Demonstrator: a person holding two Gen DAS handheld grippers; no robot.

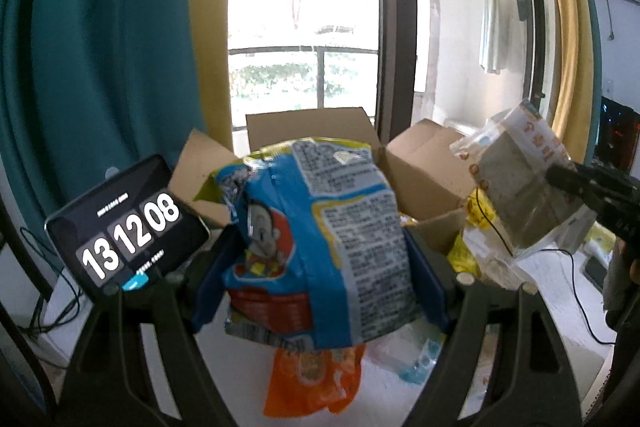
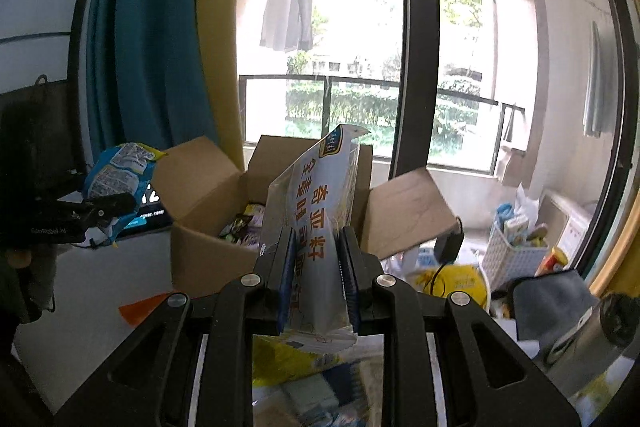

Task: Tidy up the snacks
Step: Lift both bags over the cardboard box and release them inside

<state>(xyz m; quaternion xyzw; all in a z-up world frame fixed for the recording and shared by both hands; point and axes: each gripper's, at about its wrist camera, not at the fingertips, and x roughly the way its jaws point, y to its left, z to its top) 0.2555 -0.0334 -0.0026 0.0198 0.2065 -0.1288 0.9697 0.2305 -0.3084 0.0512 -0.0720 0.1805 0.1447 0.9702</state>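
My left gripper (image 1: pixel 316 267) is shut on a blue snack bag (image 1: pixel 320 247) with a cartoon face, held up in front of an open cardboard box (image 1: pixel 308 127). The same bag (image 2: pixel 120 175) and left gripper (image 2: pixel 116 205) show at the left of the right wrist view. My right gripper (image 2: pixel 316 267) is shut on a clear white bread package (image 2: pixel 320 211) with orange lettering, held upright before the box (image 2: pixel 208 255), which holds several snack packets (image 2: pixel 244 223). That package (image 1: pixel 520 179) shows at the right of the left wrist view.
A tablet clock (image 1: pixel 124 223) stands left of the box. An orange packet (image 1: pixel 312 379) and yellow packets (image 2: pixel 456 279) lie on the white table (image 2: pixel 100 291). A white basket (image 2: pixel 512 251), grey cloth (image 2: pixel 552 299) and cables sit on the right.
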